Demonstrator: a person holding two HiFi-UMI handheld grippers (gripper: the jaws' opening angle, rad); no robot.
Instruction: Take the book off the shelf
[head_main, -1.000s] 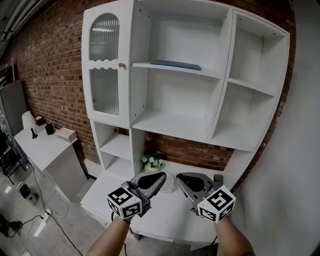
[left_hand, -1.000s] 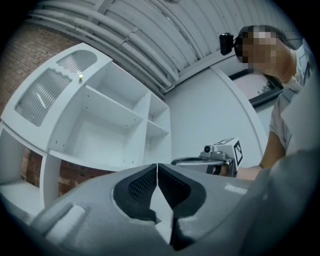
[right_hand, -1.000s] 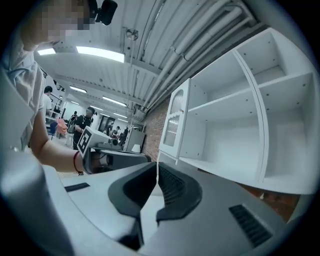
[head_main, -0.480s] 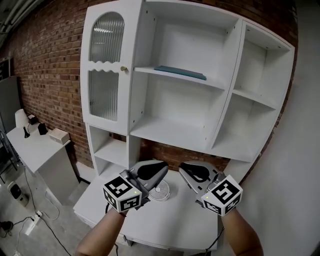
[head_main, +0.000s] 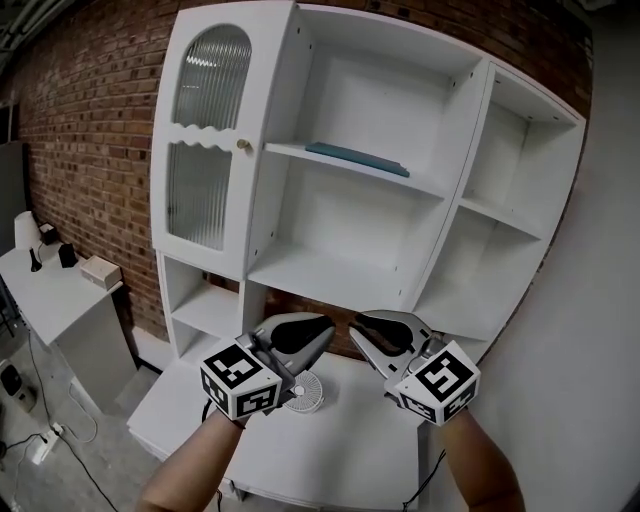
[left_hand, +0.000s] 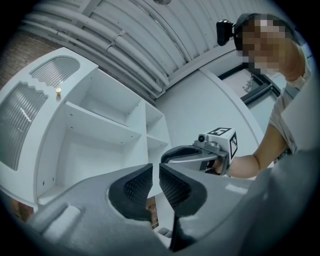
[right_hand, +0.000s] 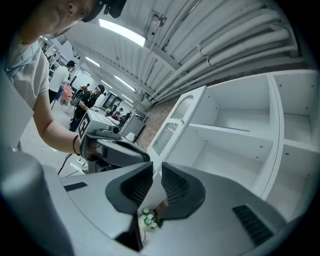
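Observation:
A thin teal book (head_main: 357, 158) lies flat on the upper middle shelf of the white shelf unit (head_main: 455, 190). Both grippers hang side by side well below it, in front of the unit's lowest open bay, pointing at the shelves. My left gripper (head_main: 322, 330) (left_hand: 155, 170) has its pads a narrow slit apart with nothing in them. My right gripper (head_main: 360, 330) (right_hand: 157, 170) has just been opening its jaws, which stand a little apart and empty. Each gripper shows in the other's view: the right gripper (left_hand: 172, 152) and the left gripper (right_hand: 137, 154).
A small white round fan (head_main: 302, 392) sits on the white desk top (head_main: 340, 455) under the grippers, with a little flower bunch (right_hand: 148, 218) nearby. A ribbed glass door (head_main: 205, 130) closes the unit's left column. A low side table (head_main: 60, 295) stands at the far left by the brick wall.
Both grippers have risen toward the shelves and the unit looks nearer. The right gripper's jaws have parted slightly. The book has not moved.

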